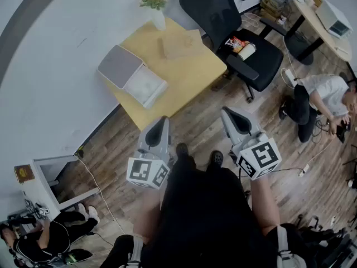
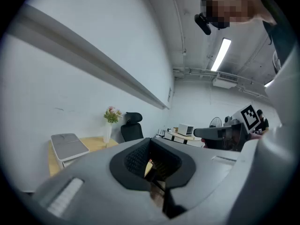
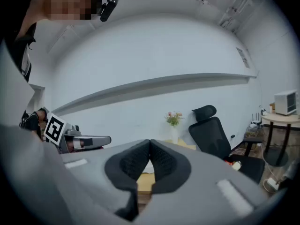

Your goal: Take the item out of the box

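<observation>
Left gripper (image 1: 162, 123) and right gripper (image 1: 226, 113): jaws together on both, nothing between them, held over the wood floor (image 1: 198, 128), apart from the table (image 1: 192, 74). Box (image 1: 146, 87) sits open on the table's left part, lid (image 1: 119, 66) back; whitish contents, item unclear.

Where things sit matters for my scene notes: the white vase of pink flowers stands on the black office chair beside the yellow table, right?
Not quite. The white vase of pink flowers stands on the yellow table itself, at its corner by the wall; the black office chair is beside that table. The head view shows it.
</observation>
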Tool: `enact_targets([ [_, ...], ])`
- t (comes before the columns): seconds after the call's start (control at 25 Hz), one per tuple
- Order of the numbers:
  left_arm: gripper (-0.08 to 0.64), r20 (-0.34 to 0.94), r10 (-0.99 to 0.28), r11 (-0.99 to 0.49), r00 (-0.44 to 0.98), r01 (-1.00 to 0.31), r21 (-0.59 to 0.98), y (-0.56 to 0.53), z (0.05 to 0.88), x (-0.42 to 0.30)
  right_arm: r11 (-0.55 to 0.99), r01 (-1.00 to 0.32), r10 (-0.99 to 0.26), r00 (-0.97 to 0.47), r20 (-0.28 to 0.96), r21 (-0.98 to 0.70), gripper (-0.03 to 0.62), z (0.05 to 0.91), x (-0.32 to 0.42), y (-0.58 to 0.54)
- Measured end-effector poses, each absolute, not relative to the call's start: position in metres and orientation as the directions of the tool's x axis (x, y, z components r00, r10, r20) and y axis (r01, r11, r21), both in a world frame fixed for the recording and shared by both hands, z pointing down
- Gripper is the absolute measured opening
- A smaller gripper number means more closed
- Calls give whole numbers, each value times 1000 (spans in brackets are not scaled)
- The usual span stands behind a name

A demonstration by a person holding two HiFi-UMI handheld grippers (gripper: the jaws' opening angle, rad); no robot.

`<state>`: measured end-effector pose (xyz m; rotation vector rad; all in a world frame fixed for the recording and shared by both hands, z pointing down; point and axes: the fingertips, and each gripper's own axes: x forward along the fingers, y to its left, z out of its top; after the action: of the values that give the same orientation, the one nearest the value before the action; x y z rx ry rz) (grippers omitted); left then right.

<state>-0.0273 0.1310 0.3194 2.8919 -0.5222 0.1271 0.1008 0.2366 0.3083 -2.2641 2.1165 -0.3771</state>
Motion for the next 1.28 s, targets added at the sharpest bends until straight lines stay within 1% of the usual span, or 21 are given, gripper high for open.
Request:
enact_targets([
  [0.16,9,124,-350,-916,928,-367,162,159,321,-24,-61,-984,-983,31,180,-166,3,319,106,260],
  [0.36,9,117,-411,-889,904,-426,168,179,324,-26,-15,-986,-980,-19,199,-169,3,328,108,274],
  [0.64,9,132,-463,-862,877,-480,163,205,322,-29,56,-980,-978,-92,187,-189,3,326,107,293],
  [0.92,9,156,-494,-842,855,-515,162,223,326,-38,74,-968,-980,-116,163,-241,3,329,110,306],
  [1.28,9,175,-500,-834,848,-526,165,232,336,-47,38,-959,-971,-102,217,-279,3,351,111,316],
])
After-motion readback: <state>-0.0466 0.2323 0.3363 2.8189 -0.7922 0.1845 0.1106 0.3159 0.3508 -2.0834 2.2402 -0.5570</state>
